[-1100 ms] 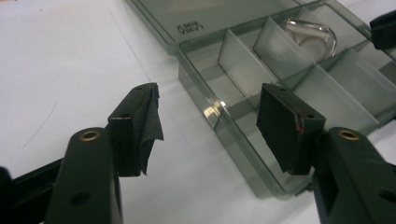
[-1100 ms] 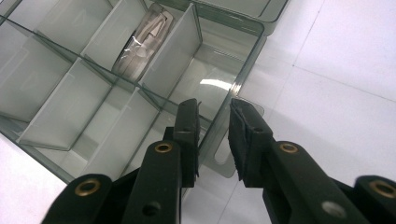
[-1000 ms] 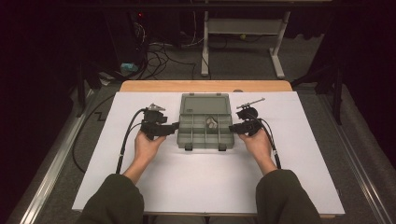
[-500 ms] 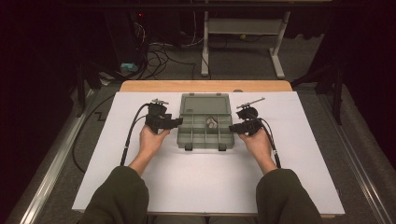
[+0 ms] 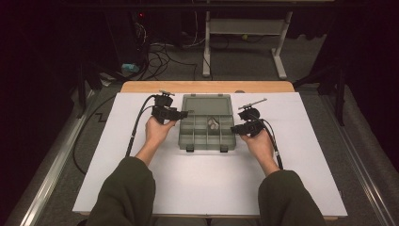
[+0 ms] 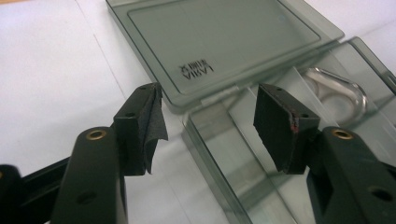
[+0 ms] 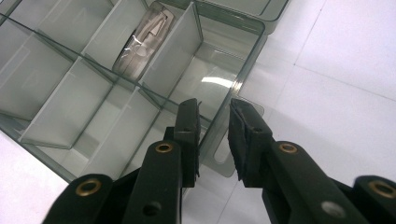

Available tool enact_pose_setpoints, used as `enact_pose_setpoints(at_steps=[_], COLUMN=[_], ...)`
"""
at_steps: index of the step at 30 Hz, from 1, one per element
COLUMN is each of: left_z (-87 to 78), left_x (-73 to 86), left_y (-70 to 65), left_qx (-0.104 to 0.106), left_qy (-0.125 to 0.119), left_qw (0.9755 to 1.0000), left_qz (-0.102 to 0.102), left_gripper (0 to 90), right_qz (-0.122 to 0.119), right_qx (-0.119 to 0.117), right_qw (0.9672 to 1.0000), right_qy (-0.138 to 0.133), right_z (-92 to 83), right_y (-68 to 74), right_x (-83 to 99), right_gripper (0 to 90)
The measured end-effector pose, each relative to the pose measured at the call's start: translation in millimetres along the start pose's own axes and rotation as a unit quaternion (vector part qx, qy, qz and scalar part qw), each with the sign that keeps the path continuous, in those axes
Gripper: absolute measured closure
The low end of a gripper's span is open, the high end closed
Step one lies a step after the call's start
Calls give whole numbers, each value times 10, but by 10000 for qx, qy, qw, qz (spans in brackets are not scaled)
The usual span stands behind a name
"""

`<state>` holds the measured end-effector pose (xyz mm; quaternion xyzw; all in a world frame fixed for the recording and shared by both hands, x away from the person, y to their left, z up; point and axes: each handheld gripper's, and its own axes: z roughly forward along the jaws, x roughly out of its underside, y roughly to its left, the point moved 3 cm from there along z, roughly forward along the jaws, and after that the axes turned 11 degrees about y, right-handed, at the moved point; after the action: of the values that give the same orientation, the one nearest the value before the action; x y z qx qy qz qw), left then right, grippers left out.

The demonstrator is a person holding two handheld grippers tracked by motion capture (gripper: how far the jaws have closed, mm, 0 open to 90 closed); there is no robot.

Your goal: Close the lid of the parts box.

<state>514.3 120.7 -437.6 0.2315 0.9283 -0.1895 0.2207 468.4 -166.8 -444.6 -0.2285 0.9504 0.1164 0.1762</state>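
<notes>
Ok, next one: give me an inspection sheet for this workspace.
Surface: white sheet over a wooden table.
Job's things: grey compartment box, lid lying open; one clear piece in a middle compartment.
Clutter: nothing seen.
Grippers: left claw open, just been closing, box's left wall between its jaws, unpressed; right claw narrowly open at the right wall.
Cables: a cable trails from each claw.
Surroundings: dark floor, loose wires, white desk frame.

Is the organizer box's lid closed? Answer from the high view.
No, the lid lies folded back flat on the table behind the organizer box, leaving its compartments exposed.
</notes>
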Motion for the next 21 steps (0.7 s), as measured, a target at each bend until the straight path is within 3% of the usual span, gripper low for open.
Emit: enact_pose_setpoints(at_steps=[12,21], left_z=[184,351], left_x=[-224,-260], left_y=[98,166], left_qx=[26,261], left_qy=[355,607], left_qw=[9992,9968], left_qz=[-206,-456], left_gripper=[437,451], right_qz=[-19,-20], right_qx=[12,7], right_qw=[10000,10000], right_qy=[-3,-4], right_z=[0,0], right_y=[0,-1], right_x=[-1,0], right_gripper=[739,739])
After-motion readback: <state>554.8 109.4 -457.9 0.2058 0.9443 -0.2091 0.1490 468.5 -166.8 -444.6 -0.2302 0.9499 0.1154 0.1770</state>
